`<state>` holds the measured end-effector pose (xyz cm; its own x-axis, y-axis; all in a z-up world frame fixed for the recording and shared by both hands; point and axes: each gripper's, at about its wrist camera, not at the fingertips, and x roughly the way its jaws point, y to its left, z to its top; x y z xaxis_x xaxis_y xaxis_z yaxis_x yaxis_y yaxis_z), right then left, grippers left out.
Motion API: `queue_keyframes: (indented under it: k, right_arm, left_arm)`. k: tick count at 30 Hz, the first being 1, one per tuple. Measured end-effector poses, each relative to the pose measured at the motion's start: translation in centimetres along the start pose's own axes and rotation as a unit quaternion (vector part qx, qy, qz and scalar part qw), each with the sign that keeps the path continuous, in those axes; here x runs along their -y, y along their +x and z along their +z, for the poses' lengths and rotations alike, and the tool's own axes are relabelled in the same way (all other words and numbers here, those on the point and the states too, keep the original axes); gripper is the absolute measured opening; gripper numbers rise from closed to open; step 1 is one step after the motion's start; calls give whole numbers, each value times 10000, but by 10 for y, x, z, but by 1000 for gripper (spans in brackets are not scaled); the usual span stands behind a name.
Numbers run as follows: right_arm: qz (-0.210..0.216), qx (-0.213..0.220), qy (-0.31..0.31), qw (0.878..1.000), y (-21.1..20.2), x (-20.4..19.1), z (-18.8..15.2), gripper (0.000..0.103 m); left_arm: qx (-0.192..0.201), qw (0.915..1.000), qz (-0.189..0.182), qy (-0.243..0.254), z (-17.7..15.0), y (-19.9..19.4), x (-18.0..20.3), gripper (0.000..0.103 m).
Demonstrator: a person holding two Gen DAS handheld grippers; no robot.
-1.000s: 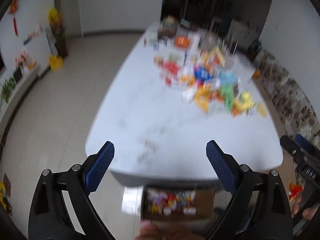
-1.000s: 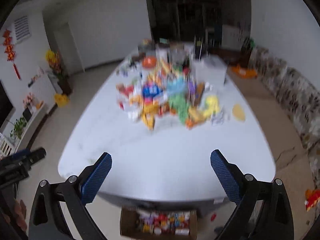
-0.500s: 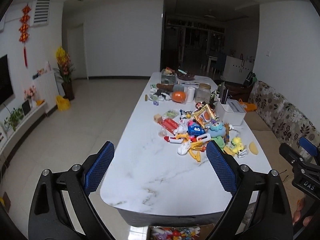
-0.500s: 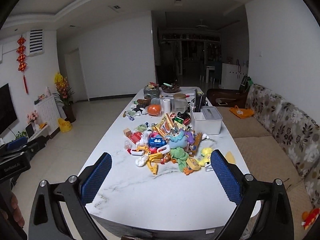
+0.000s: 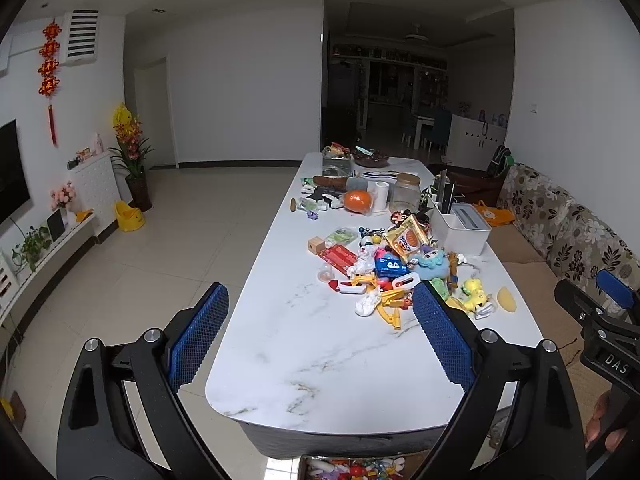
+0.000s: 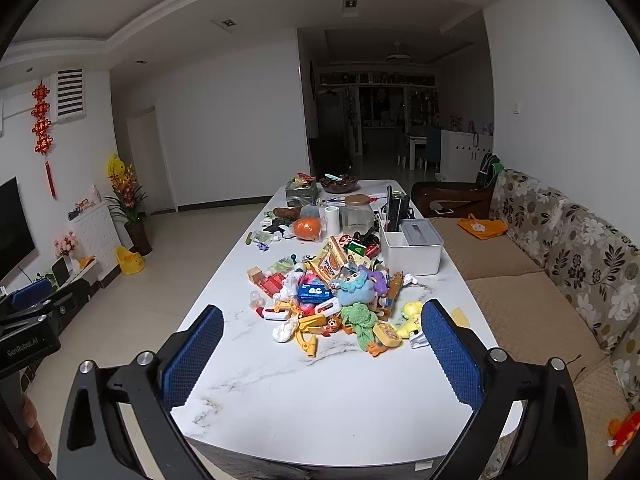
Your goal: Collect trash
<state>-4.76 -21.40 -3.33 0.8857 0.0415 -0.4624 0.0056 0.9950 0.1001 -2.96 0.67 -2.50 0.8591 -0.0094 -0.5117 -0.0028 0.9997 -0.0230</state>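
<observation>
I am in a home living room: a floral fabric sofa (image 6: 568,248), a long white marble table (image 6: 320,392), a red knot decoration (image 5: 49,68) on the wall, yellow flowers (image 5: 128,136) near the corner.

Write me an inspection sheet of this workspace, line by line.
Surface: long white marble-pattern table, near end bare.
Job's things: heap of colourful toys and wrappers mid-table; which pieces are trash cannot be told.
Clutter: white plastic organiser box, clear jar with tan lid, orange round object, white paper roll.
Grippers: left gripper open, empty; right gripper open, empty; both short of the heap.
Cables: nothing seen.
Surroundings: cardboard box of colourful items on the floor under the near edge; floral sofa alongside.
</observation>
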Motion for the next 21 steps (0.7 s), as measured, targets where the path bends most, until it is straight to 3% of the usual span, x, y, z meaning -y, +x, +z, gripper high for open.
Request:
queue_keyframes:
  k: [21]
  right_arm:
    - [10,39,-49,10000,-4,-3,5,98]
  left_arm:
    - [-67,10000,14,-4,-2,1,1,91]
